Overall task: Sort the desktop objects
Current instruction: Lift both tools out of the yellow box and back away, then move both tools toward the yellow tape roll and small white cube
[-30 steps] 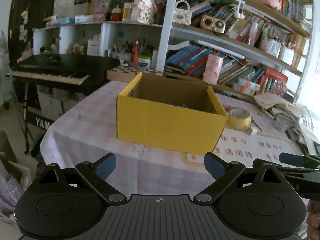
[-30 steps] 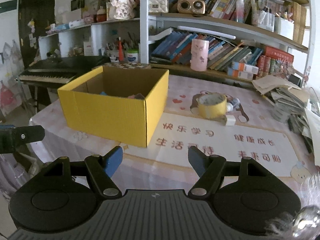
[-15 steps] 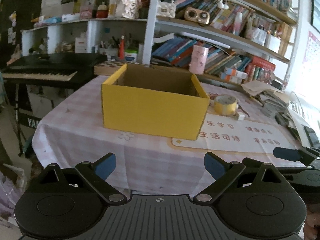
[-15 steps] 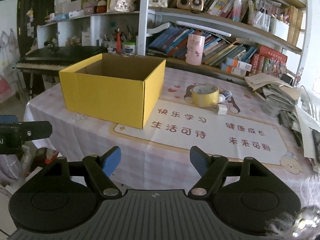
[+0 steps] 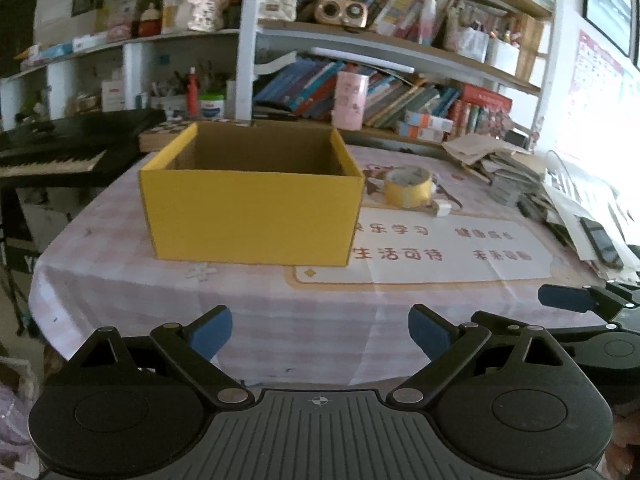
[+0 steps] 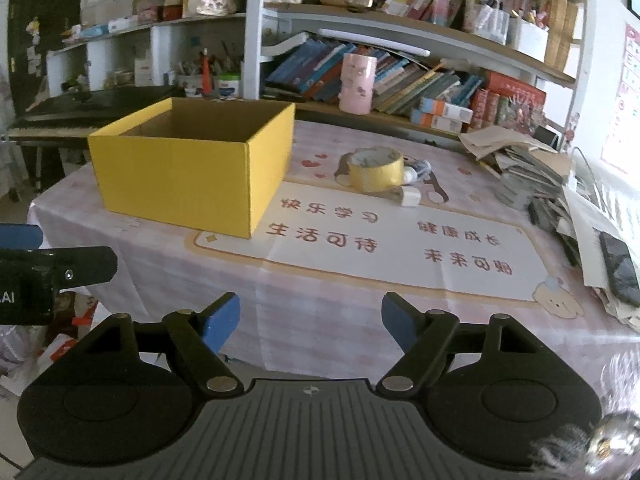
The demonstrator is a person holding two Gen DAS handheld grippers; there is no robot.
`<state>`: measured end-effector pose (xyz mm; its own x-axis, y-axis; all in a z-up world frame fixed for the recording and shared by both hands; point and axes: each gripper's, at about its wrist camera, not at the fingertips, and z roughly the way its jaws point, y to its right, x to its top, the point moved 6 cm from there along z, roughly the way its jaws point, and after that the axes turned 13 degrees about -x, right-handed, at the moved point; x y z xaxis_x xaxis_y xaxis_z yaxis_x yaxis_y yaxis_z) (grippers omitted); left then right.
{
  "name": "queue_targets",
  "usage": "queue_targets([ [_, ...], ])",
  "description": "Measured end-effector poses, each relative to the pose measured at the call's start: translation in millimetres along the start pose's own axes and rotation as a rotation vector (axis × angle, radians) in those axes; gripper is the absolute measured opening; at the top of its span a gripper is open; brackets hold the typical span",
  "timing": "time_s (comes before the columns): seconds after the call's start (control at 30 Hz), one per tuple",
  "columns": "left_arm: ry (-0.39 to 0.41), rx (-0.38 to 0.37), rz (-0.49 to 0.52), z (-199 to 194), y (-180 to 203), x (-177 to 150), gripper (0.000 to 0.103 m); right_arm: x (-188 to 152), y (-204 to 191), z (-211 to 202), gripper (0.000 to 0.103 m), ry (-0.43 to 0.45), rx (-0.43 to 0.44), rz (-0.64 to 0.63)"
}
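Observation:
An open yellow cardboard box [image 5: 250, 216] [image 6: 188, 176] stands on the left half of the table. Right of it lies a roll of yellow tape [image 5: 408, 186] [image 6: 374, 170], with a small white block [image 6: 410, 197] and a small tube [image 6: 418, 170] against it. My left gripper [image 5: 320, 332] is open and empty, held off the table's near edge. My right gripper [image 6: 311, 318] hangs beside it, its jaws opening with nothing between them. One of the right gripper's blue fingertips [image 5: 560, 298] shows at the right edge of the left wrist view.
A pink checked cloth and a printed mat [image 6: 392, 240] cover the table. Stacked papers [image 6: 520, 168] and a dark phone [image 6: 618, 272] crowd its right side. A keyboard piano [image 5: 52, 152] stands to the left, with full bookshelves behind.
Both views have drawn back from the table, so the box looks smaller and the table's front edge shows. The left view has levelled out. The right jaws stand a little wider.

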<state>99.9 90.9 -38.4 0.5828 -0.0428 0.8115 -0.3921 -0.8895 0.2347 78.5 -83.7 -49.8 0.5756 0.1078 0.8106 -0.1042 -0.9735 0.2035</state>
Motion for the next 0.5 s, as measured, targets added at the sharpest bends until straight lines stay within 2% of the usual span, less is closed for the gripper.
queue_targets([
  [0.5,-0.043,-0.1,0.045,48.3,43.0,13.9,0.097,-2.6,51.9,21.6,0.079,-0.037,-0.089,0.034],
])
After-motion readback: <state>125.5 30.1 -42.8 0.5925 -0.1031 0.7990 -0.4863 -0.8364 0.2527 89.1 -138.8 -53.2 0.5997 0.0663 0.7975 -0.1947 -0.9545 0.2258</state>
